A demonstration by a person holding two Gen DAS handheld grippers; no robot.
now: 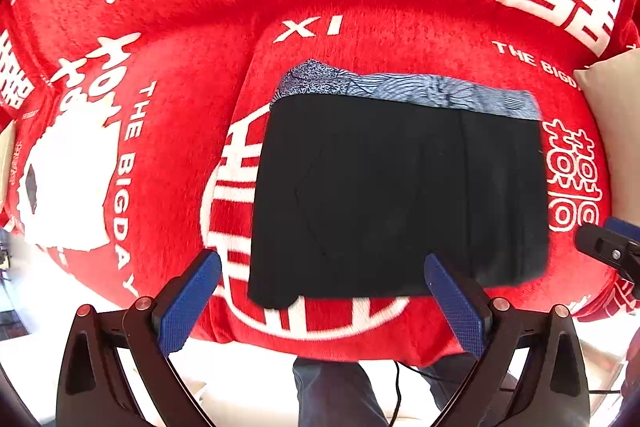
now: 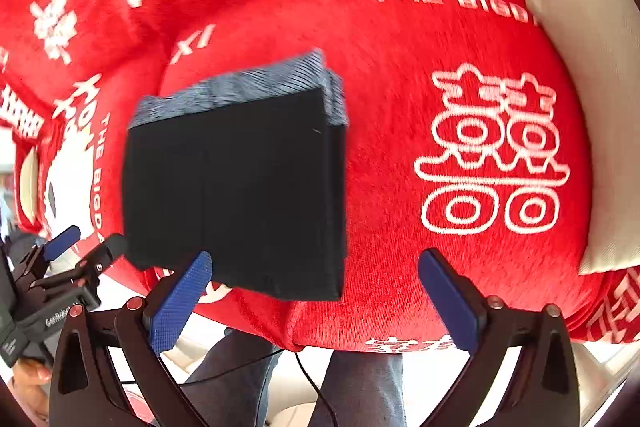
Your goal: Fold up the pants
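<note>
Black pants (image 1: 400, 195) with a blue patterned waistband (image 1: 400, 89) lie folded into a flat rectangle on a red sofa seat. Above their near edge hangs my left gripper (image 1: 322, 267), open, its blue pads (image 1: 192, 291) apart with nothing between them. In the right wrist view the folded pants (image 2: 236, 195) sit left of centre. My right gripper (image 2: 316, 269) is open wide above the pants' near right corner and the red seat, holding nothing. The left gripper (image 2: 86, 241) shows at the left edge of that view, the right gripper's tip (image 1: 604, 247) at the right edge of the left wrist view.
The sofa wears a red plush cover (image 1: 168, 163) with white characters and lettering. A beige cushion (image 2: 596, 131) lies at the right end of the seat. Below the seat's front edge are a person's legs in dark trousers (image 2: 360, 387) and a black cable (image 2: 308, 379) on a pale floor.
</note>
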